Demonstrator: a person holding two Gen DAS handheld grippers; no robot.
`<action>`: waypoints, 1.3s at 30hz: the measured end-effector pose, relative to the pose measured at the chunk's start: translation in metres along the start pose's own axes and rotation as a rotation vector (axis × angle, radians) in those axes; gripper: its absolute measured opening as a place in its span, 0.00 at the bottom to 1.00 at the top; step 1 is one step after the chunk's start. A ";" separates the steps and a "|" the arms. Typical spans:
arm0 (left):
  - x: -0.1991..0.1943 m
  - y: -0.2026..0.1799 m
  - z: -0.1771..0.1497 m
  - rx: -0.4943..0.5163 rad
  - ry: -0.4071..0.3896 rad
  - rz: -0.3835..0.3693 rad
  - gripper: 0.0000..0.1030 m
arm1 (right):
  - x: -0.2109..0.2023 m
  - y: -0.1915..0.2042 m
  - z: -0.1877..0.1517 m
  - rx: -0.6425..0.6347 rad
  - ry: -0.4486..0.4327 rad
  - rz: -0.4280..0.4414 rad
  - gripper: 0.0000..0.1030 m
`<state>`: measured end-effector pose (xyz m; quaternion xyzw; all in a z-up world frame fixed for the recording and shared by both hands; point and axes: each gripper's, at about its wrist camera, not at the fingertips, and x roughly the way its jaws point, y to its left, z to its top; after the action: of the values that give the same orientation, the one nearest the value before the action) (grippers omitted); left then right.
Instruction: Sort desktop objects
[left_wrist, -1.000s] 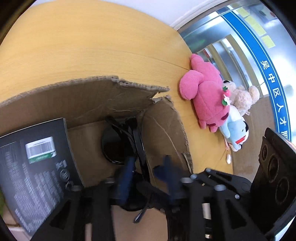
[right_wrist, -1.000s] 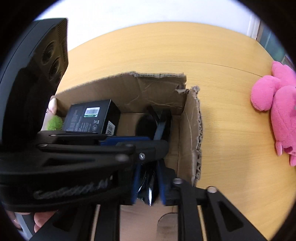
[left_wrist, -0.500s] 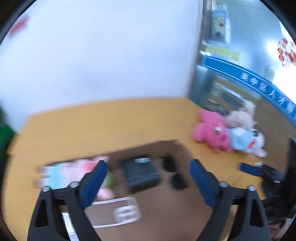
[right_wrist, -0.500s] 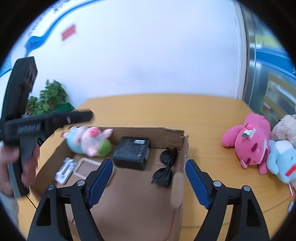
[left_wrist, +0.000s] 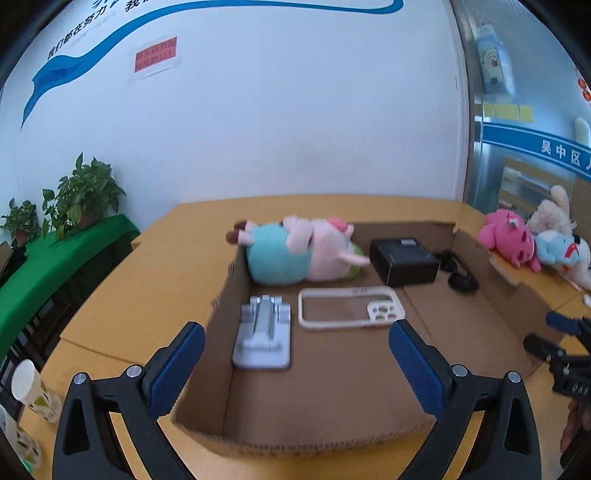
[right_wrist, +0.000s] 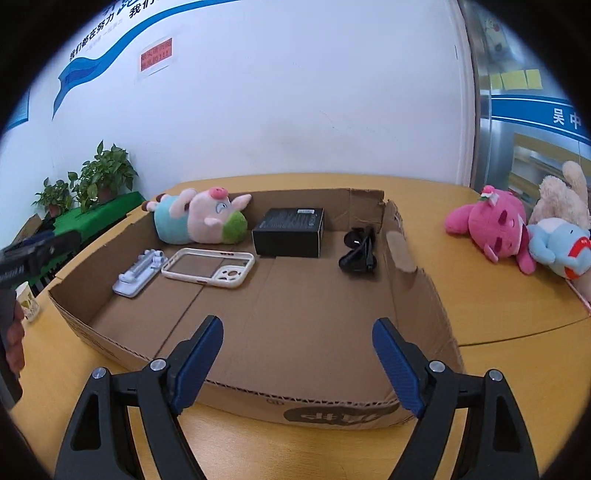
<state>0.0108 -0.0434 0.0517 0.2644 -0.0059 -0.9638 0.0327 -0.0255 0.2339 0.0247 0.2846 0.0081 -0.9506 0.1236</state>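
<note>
Here, the wooden table (right_wrist: 517, 332) carries a shallow cardboard box (right_wrist: 332, 410) whose near wall is partly hidden behind the tongs in both wrist views. Inside the box, at 11 o'clock in the right wrist view, a plush pig (right_wrist: 201, 218) lies on its side against the far wall; its lower body is hidden by the box wall in the left wrist view (left_wrist: 295, 254). At 12 o'clock sits a black carton (right_wrist: 290, 232), its label print too small to read. At 1 o'clock lie black sunglasses (right_wrist: 358, 249), folded, with the lens detail hard to make out. At 10 o'clock a clear phone case (right_wrist: 208, 267) lies flat, and just beside it, further left, a grey phone stand (right_wrist: 138, 275).

Outside the box, at 2 o'clock, a pink plush toy (right_wrist: 487, 225), a blue plush toy (right_wrist: 557, 247) and a beige plush toy (right_wrist: 561, 195) lie touching; the last two are cut off by the lens edge.

The left gripper (left_wrist: 295, 369) is spread wide and holds nothing. The right gripper (right_wrist: 297, 365) is likewise spread wide and holds nothing. A paper cup (right_wrist: 27, 301) stands at 9 o'clock, partly cut off.
</note>
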 end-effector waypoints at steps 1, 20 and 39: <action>0.002 0.000 -0.007 0.000 0.001 0.000 0.98 | 0.004 0.000 -0.004 -0.004 -0.001 0.001 0.81; 0.028 -0.008 -0.045 0.010 -0.044 0.074 1.00 | 0.001 0.006 -0.025 -0.022 -0.108 -0.036 0.86; 0.032 -0.006 -0.044 0.013 -0.035 0.044 1.00 | 0.001 0.010 -0.027 -0.007 -0.103 -0.063 0.90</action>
<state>0.0057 -0.0390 -0.0027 0.2473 -0.0184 -0.9674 0.0519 -0.0090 0.2262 0.0018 0.2343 0.0139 -0.9675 0.0947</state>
